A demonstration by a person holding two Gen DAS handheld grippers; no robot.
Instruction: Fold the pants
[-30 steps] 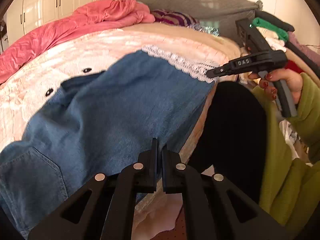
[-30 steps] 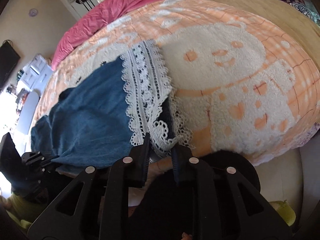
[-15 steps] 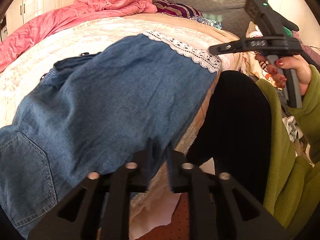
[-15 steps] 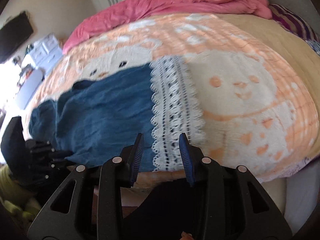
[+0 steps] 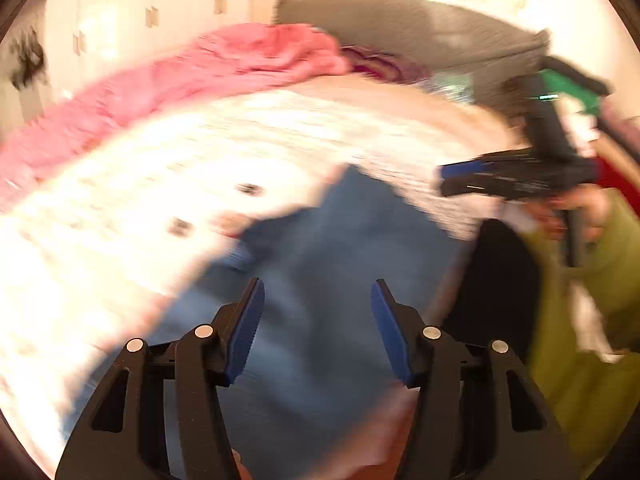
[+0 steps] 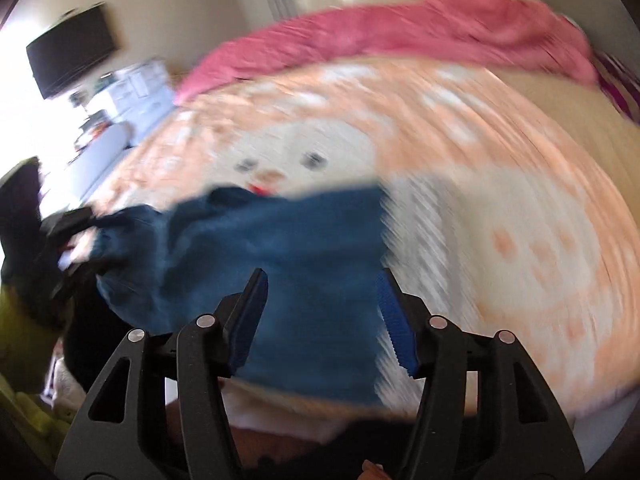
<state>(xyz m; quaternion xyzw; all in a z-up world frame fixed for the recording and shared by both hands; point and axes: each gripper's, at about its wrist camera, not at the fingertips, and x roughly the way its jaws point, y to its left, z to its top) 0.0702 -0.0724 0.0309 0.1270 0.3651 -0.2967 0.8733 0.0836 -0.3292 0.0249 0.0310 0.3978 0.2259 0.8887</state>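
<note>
Blue denim pants with a white lace hem lie on the bed near its front edge. Both views are blurred by motion. My left gripper hovers above the denim, its jaws opening, with nothing pinched between the blue pads. My right gripper hangs over the hem end of the pants, its jaws also opening, free of the cloth. In the left wrist view the right gripper shows at the right, held by a hand in an olive sleeve.
A peach blanket with white bear figures covers the bed. A pink quilt is bunched along the far side and a grey headboard stands behind. The person's dark legs press against the bed's front edge. White cupboards line the wall.
Both grippers let go of the pants, opened and lifted away from the cloth. The denim now lies spread on the blanket, and the right gripper has rolled.
</note>
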